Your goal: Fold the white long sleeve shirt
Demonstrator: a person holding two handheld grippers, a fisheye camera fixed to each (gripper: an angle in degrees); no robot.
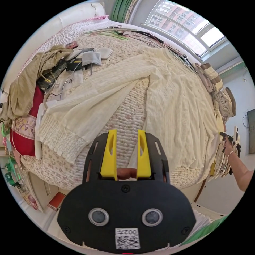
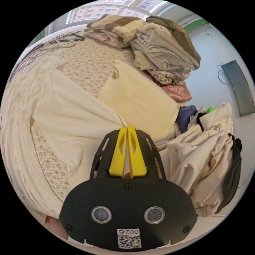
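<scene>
The white long sleeve shirt (image 1: 175,101) lies spread out on the bed (image 1: 127,117). One sleeve (image 1: 87,106) stretches away from the body, its gathered cuff near the bed's edge. My left gripper (image 1: 127,132) is open and hovers over the bare bed cover between that sleeve and the shirt body, holding nothing. In the right gripper view the shirt (image 2: 66,111) is drawn into a point at my right gripper (image 2: 127,129), whose jaws are shut on that fabric. In the left gripper view a hand holds the right gripper (image 1: 223,134) at the shirt's far side.
A tall stack of folded clothes (image 2: 159,53) and a pale yellow folded piece (image 2: 138,98) sit beside the shirt. More clothes (image 2: 209,159) hang off the bed edge. A khaki garment (image 1: 26,79), red cushion (image 1: 29,127), hangers (image 1: 148,37) and small items crowd the other end.
</scene>
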